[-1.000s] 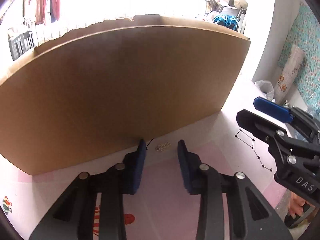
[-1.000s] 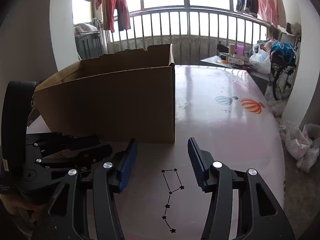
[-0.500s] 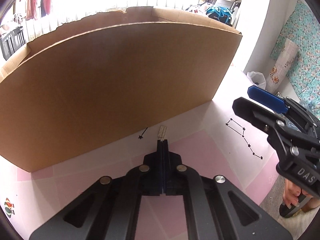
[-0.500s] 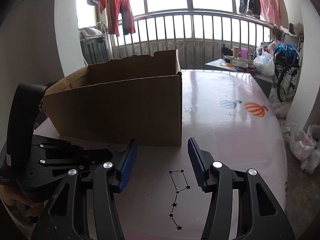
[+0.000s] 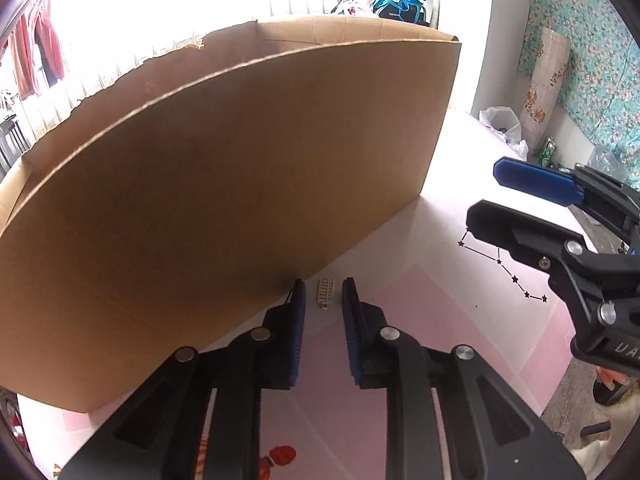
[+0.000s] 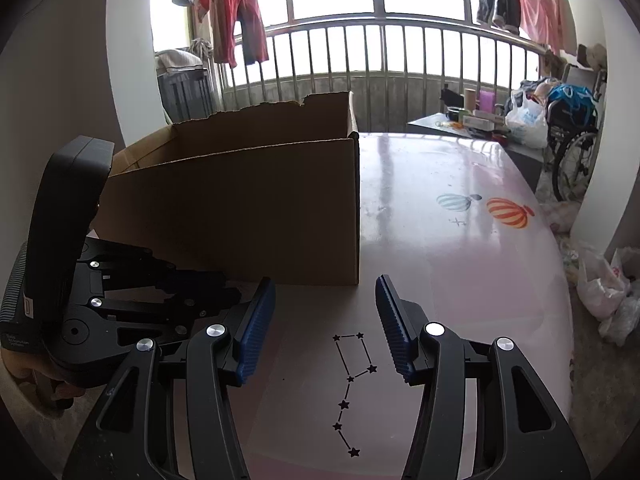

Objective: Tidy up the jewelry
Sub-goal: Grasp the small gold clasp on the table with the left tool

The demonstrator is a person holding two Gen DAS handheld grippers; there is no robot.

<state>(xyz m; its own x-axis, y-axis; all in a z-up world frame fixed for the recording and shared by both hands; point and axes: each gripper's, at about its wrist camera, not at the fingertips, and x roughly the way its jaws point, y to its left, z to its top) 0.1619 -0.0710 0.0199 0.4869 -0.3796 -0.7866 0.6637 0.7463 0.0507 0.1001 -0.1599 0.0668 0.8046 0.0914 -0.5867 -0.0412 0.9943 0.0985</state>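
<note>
A small silver ladder-like jewelry piece (image 5: 325, 294) lies on the pink table (image 5: 440, 320), close to the foot of an open cardboard box (image 5: 240, 160). My left gripper (image 5: 323, 290) points down at it. Its jaws are opening, with the piece lying between the blue fingertips and neither pad pressing on it. The left tip nearly touches the box wall. My right gripper (image 6: 324, 280) hovers to the right over the table, open and empty, in front of the box corner (image 6: 354, 216). It also shows in the left wrist view as the right gripper (image 5: 486, 192).
A printed star constellation (image 6: 352, 384) lies on the table under the right gripper, and balloon prints (image 6: 506, 212) lie farther back. The table's edge (image 6: 560, 280) curves away at the right, with plastic bags (image 6: 608, 284) on the floor beyond. A railing and hanging clothes stand behind the box.
The left gripper's jaws shut just short of the jewelry piece, then parted again around it. The piece turned from lying crosswise to lengthwise. The right gripper stayed put.
</note>
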